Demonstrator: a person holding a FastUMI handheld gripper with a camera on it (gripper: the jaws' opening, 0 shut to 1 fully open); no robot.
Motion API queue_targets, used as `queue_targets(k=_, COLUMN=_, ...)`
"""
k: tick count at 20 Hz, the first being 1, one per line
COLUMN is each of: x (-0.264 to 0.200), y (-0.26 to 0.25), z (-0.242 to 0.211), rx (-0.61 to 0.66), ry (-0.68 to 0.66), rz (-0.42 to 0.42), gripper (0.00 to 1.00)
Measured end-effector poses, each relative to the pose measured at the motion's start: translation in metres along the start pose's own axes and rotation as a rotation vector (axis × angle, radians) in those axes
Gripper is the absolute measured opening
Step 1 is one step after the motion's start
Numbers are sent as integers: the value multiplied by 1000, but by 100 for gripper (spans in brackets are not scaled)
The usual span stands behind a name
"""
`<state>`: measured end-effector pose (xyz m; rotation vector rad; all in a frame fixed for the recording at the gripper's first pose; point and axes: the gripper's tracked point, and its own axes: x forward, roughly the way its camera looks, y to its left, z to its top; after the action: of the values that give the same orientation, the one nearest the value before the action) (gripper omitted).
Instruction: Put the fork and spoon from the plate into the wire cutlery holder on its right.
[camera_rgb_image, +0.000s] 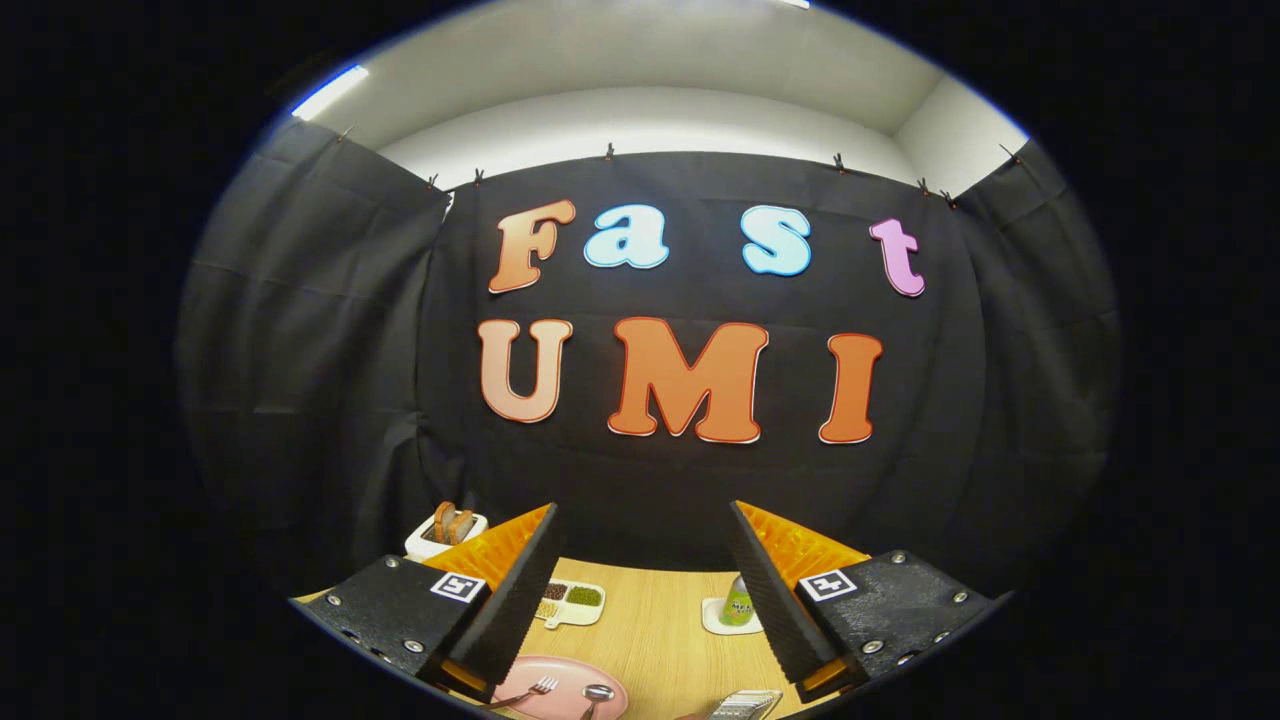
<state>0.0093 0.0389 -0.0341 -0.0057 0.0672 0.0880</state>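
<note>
My gripper (642, 525) stands open high above the table, with nothing between its fingers. Below and between the fingers lies a pink plate (556, 675). A fork (528, 691) rests on the plate's left part and a spoon (597, 694) on its right part. To the right of the plate, close to the right finger, I see the top of the wire cutlery holder (745, 704); most of it is cut off.
On the wooden table (660, 630), a white divided dish (570, 603) with grains sits behind the plate. A green bottle (738, 603) stands on a white coaster. A white toaster (446, 533) with bread slices is at the far left.
</note>
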Motion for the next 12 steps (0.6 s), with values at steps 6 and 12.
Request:
queue_targets(k=6, x=6, y=14, z=-43, rx=9, ry=107, rz=33, gripper=98)
queue_targets(k=12, x=11, y=36, z=-105, rx=0, ry=276, rz=87, gripper=98)
